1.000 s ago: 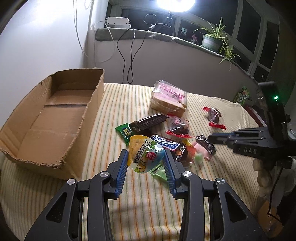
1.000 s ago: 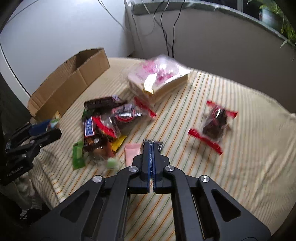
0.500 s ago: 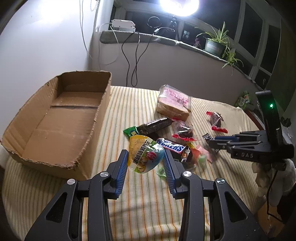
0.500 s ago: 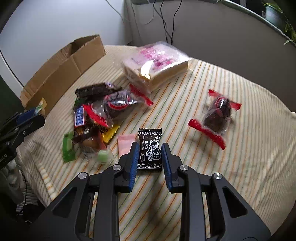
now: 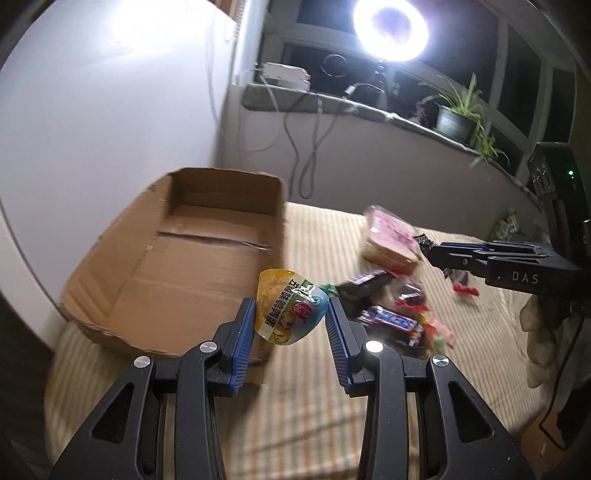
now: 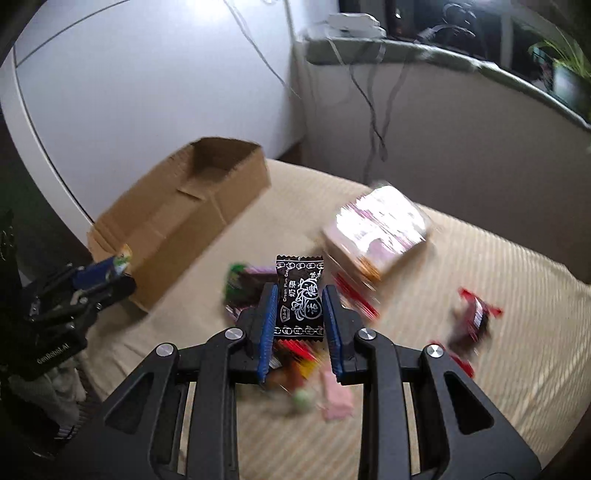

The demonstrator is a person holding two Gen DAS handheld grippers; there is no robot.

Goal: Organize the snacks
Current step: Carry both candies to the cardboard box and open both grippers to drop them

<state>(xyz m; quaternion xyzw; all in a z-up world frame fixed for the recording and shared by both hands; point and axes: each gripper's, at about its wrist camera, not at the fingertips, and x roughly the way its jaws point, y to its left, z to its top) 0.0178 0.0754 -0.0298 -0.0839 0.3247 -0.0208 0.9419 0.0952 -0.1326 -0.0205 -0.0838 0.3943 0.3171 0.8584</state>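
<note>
My left gripper (image 5: pixel 291 317) is shut on a yellow-green jelly cup (image 5: pixel 290 312) and holds it in the air by the near right corner of the open cardboard box (image 5: pixel 192 258). My right gripper (image 6: pixel 300 308) is shut on a black plum candy packet (image 6: pixel 300 297), lifted above the snack pile (image 6: pixel 295 354). The right gripper also shows in the left wrist view (image 5: pixel 436 254), and the left gripper in the right wrist view (image 6: pixel 110 273). The box (image 6: pixel 177 218) looks empty.
On the striped cloth (image 5: pixel 317 398) lie a bagged bread slice (image 5: pixel 391 236), a Snickers bar (image 5: pixel 388 319), dark chocolate packets (image 5: pixel 365 280) and a red-wrapped candy (image 6: pixel 472 314). Cables hang down the wall behind. A ring light (image 5: pixel 389 27) and a potted plant (image 5: pixel 458 114) stand on the sill.
The right gripper closed on the black candy packet and lifted it off the cloth. The left gripper rose and moved toward the box with the jelly cup.
</note>
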